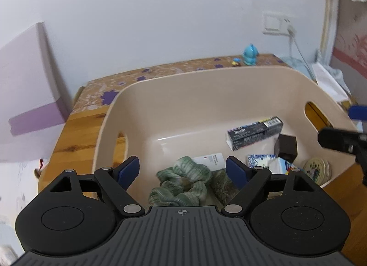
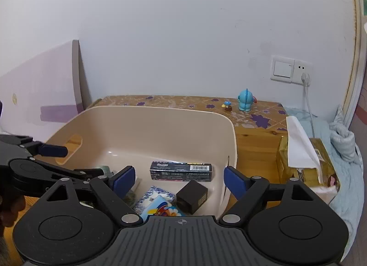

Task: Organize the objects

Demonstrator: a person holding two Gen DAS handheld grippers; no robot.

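Objects: a green scrunchie (image 1: 181, 181), a long dark carton (image 1: 254, 133), a small black box (image 1: 286, 147), a blue-patterned packet (image 1: 260, 160), a white card (image 1: 209, 159) and a round patterned tin (image 1: 317, 169), all lying inside the beige bin (image 1: 206, 96).
Bin: stands on the wooden table (image 1: 75, 137), with a cut-out handle in each end wall.
Left gripper (image 1: 182, 169): released, blue pads spread wide with nothing pressed between them; it hangs over the bin's near edge, the scrunchie directly below and between the pads, apart from both.
Right gripper (image 2: 179, 180): released as well, jaws wide and empty; it hovers above the bin's near right corner, with the carton, black box and packet lying below, between its pads.
Relation: seen from the right wrist, the left gripper sits just to the left over the same bin.
Background: a blue figurine (image 2: 245, 100) on the flowered cloth (image 2: 183, 100) near the wall; a tissue box (image 2: 302, 165) right of the bin.
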